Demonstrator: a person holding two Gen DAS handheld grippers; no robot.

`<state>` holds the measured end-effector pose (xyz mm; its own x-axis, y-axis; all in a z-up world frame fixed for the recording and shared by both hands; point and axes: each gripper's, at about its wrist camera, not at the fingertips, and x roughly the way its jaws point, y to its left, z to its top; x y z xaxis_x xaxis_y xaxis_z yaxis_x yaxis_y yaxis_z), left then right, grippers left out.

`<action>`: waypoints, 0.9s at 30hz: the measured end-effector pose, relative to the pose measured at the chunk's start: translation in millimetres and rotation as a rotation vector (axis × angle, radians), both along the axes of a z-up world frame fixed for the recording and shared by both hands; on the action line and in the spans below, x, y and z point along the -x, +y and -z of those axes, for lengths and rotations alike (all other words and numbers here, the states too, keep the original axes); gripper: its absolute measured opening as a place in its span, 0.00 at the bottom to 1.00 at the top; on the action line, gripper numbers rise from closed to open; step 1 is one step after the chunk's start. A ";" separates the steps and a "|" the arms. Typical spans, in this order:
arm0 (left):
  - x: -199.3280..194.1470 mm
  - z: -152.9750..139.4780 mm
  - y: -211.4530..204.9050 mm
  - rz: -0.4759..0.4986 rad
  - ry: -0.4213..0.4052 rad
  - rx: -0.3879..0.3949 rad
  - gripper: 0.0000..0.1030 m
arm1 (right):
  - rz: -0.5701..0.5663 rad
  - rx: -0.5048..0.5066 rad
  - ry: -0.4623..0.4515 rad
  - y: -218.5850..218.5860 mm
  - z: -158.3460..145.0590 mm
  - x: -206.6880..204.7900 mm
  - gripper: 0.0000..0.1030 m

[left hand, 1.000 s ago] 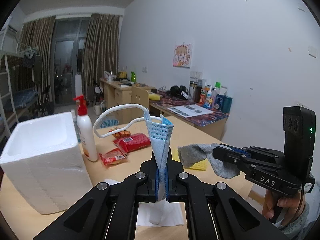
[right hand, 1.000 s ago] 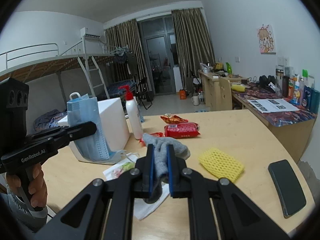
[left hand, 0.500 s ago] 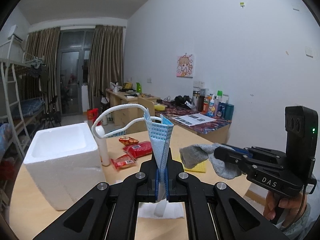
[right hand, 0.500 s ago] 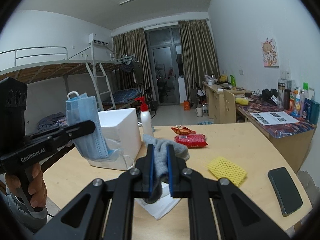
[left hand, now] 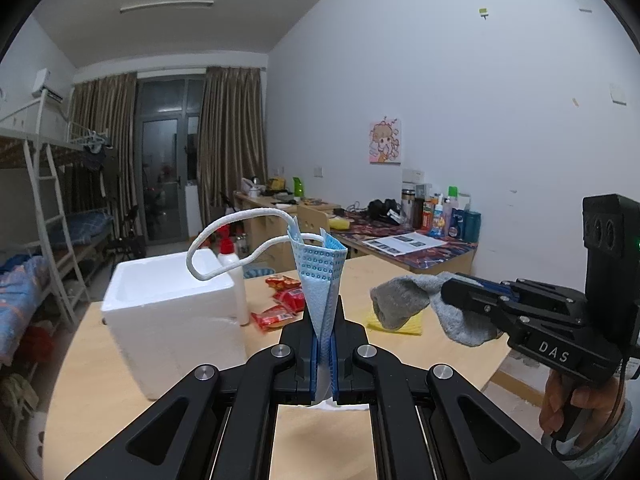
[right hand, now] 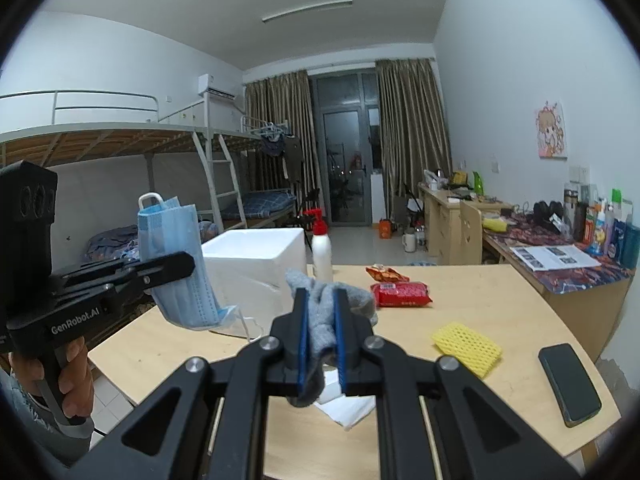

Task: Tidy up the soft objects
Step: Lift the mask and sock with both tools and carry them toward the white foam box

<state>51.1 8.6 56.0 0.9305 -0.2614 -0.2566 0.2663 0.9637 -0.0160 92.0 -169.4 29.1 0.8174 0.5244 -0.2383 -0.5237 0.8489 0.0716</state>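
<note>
My left gripper (left hand: 325, 312) is shut on a folded blue face mask (left hand: 320, 276), whose white ear loops curl up to the left. From the right wrist view that mask (right hand: 176, 264) hangs at the left in the same gripper (right hand: 188, 266). My right gripper (right hand: 321, 300) is shut on a grey sock (right hand: 324, 312), lifted above the table. In the left wrist view the sock (left hand: 404, 300) droops from the right gripper (left hand: 448, 294) at the right. A white foam box (right hand: 256, 264) stands open-topped on the table ahead. A yellow foam net (right hand: 466, 346) lies flat at the right.
On the wooden table (right hand: 480, 292) stand a white bottle with a red cap (right hand: 322, 250), red snack packets (right hand: 400, 294) and a black phone (right hand: 570, 384) near the right edge. White paper (right hand: 344, 404) lies under the right gripper. Desks line the right wall; bunk beds stand left.
Both grippers have drawn back from the table and risen a little, so the foam box and the table look farther off. Mask and sock stay gripped.
</note>
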 end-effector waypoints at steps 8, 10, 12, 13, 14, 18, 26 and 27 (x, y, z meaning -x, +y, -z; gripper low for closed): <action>36.5 1.9 9.8 -0.067 -0.021 -0.004 0.04 | -0.021 0.007 -0.018 12.9 -0.7 20.7 0.14; 41.2 1.4 12.1 -0.074 -0.020 -0.002 0.04 | -0.032 0.013 -0.022 19.0 0.2 25.3 0.14; 50.1 1.4 15.0 -0.089 -0.028 -0.005 0.04 | -0.044 0.012 -0.027 22.0 0.8 31.4 0.14; 52.4 1.5 15.6 -0.095 -0.031 -0.007 0.04 | -0.052 0.013 -0.029 23.8 0.7 35.0 0.14; 56.7 1.5 16.7 -0.102 -0.035 -0.009 0.04 | -0.058 0.013 -0.032 26.1 0.5 37.1 0.14; 69.0 2.0 22.4 -0.129 -0.037 -0.013 0.04 | -0.079 0.018 -0.046 36.3 0.0 46.8 0.14; 84.6 5.2 33.0 -0.192 -0.045 -0.021 0.04 | -0.120 0.032 -0.058 53.8 -0.7 55.5 0.14; 86.8 5.6 32.7 -0.199 -0.048 -0.025 0.04 | -0.125 0.033 -0.059 55.1 -0.8 56.1 0.14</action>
